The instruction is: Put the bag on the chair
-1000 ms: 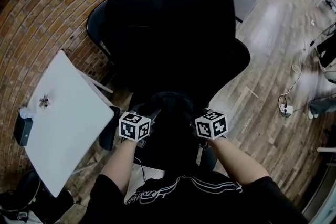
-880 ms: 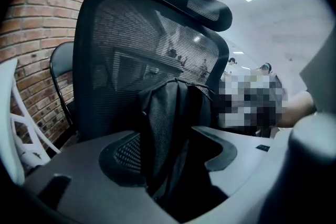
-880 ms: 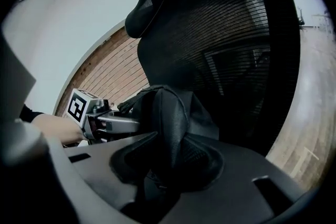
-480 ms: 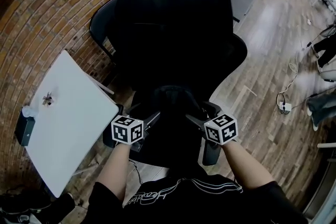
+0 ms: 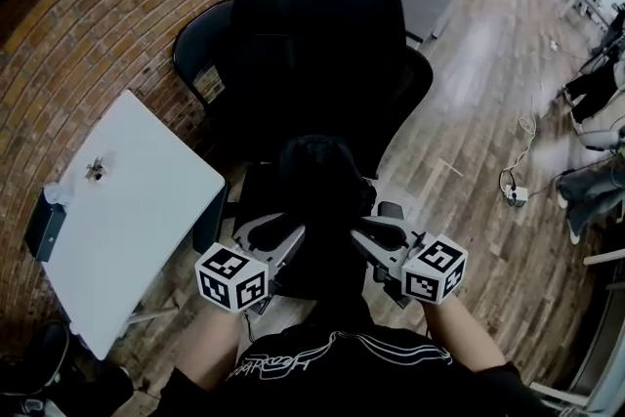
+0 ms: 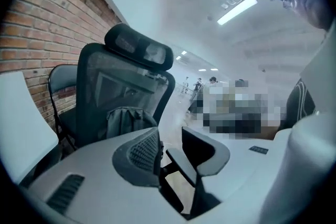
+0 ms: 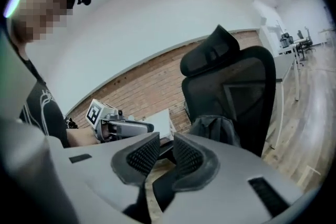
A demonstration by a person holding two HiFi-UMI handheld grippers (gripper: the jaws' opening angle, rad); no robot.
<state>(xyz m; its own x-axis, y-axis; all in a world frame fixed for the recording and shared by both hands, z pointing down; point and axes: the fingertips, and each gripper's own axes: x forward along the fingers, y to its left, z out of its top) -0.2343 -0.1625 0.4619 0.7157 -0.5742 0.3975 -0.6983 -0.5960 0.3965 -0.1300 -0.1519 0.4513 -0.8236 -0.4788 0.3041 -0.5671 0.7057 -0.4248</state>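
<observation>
Left gripper (image 5: 278, 231) and right gripper (image 5: 376, 231) sit near six o'clock in the head view. At their twelve the black fabric bag (image 5: 322, 173) rests on the black mesh office chair (image 5: 322, 24), seemingly upright, though it is dark. Left gripper view: jaws apart, just been closing, nothing between them. Right gripper view: jaws narrowly apart and likewise closing, with nothing between them.

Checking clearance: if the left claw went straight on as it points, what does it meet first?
Probably the bag on the chair seat, though it sits slightly off the line of the left claw; depth is unclear. Its jaws have just been closing on nothing.
</observation>
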